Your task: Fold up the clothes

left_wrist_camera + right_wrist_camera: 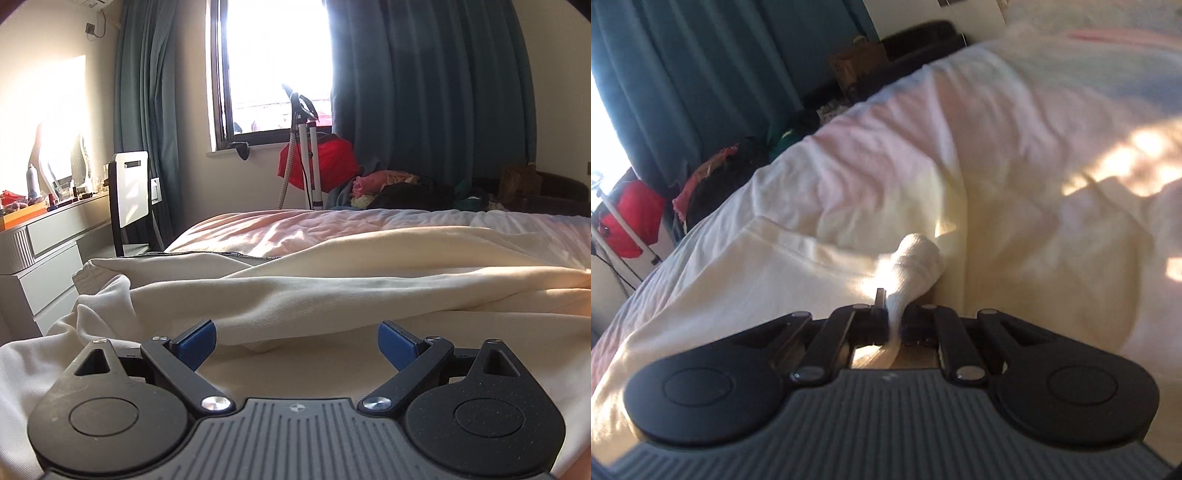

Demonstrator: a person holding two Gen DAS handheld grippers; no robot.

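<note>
A cream garment (295,291) lies rumpled across the near part of the bed, with a ribbed cuff at its left end. My left gripper (297,341) hovers low over it, open, its blue pads (197,341) wide apart with nothing between them. In the right wrist view the same cream garment (798,266) spreads over the bed. My right gripper (894,317) is shut on a pinched fold of the garment, and a ribbed white bunch of cloth (918,258) sticks out past the fingertips.
The bed's pink-white sheet (280,227) stretches beyond the garment. A grey dresser (40,251) and white chair (131,188) stand to the left. Behind the bed are a garment steamer (308,147), a red bag (334,162), a clothes pile (406,190) and teal curtains (436,92).
</note>
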